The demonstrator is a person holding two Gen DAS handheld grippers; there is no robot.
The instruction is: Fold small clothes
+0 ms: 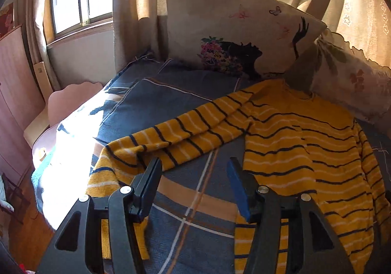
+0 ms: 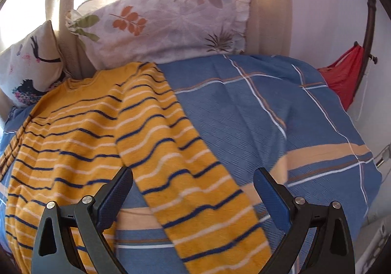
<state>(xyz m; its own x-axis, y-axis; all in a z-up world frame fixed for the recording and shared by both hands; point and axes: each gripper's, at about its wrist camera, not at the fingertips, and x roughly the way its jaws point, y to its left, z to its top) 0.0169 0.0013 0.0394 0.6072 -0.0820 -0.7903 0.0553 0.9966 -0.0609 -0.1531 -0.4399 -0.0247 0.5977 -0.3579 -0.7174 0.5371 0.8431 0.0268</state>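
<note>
A yellow sweater [image 1: 305, 151] with navy and white stripes lies flat on the blue plaid bedspread [image 1: 185, 107], collar toward the pillows. One sleeve [image 1: 176, 142] stretches out to the left. My left gripper [image 1: 194, 166] is open and empty, hovering above the bedspread between that sleeve and the body. In the right wrist view the sweater [image 2: 73, 132] fills the left, and its other sleeve [image 2: 195, 195] runs down between the open jaws of my right gripper [image 2: 193, 178], which holds nothing.
A butterfly-print pillow [image 1: 234, 34] and a leaf-print pillow [image 2: 166, 22] lean against the curtains at the head of the bed. The bed's left edge [image 1: 61, 151] drops to a wooden floor. A red cloth [image 2: 342, 76] hangs by the wall at right.
</note>
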